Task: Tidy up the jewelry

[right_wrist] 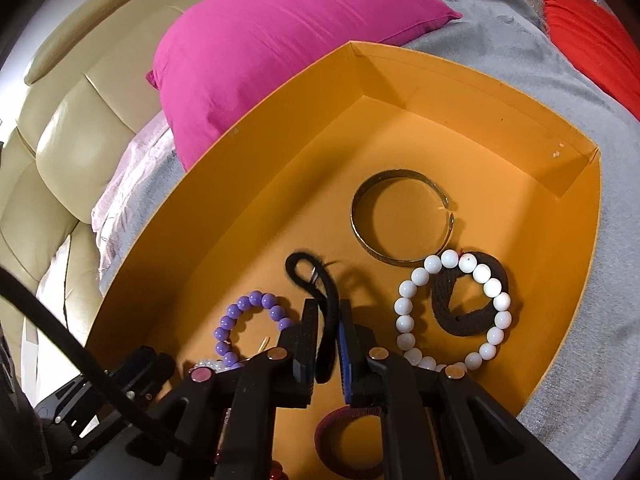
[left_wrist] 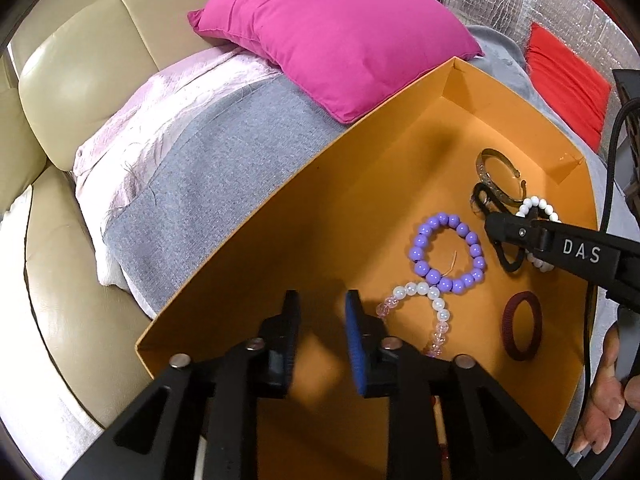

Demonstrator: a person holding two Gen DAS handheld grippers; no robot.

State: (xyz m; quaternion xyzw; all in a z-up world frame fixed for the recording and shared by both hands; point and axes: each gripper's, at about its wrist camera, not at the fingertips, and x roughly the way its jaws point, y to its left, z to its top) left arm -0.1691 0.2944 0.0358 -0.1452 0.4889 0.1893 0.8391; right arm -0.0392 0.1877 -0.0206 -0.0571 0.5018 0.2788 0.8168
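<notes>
An orange box (left_wrist: 280, 216) (right_wrist: 400, 80) holds the jewelry. My right gripper (right_wrist: 327, 312) is shut on a black cord loop (right_wrist: 326, 320), held just above the box floor; it also shows in the left wrist view (left_wrist: 504, 226). Beside it lie a white bead bracelet (right_wrist: 496, 320) over a dark fabric band (right_wrist: 460, 320), a gold bangle (right_wrist: 360, 220) and a purple bead bracelet (right_wrist: 240, 308) (left_wrist: 444, 284). My left gripper (left_wrist: 322, 306) is open and empty over the box's near left part, next to a white-and-clear bead bracelet (left_wrist: 436, 308). A maroon ring band (left_wrist: 516, 328) (right_wrist: 332, 424) lies near the front.
The box rests on a grey cloth (left_wrist: 224, 168) over a beige leather sofa (left_wrist: 80, 72). A magenta cushion (left_wrist: 332, 28) lies just behind the box and a red cushion (left_wrist: 568, 84) at the far right. A pink cloth (left_wrist: 160, 112) lies at the left.
</notes>
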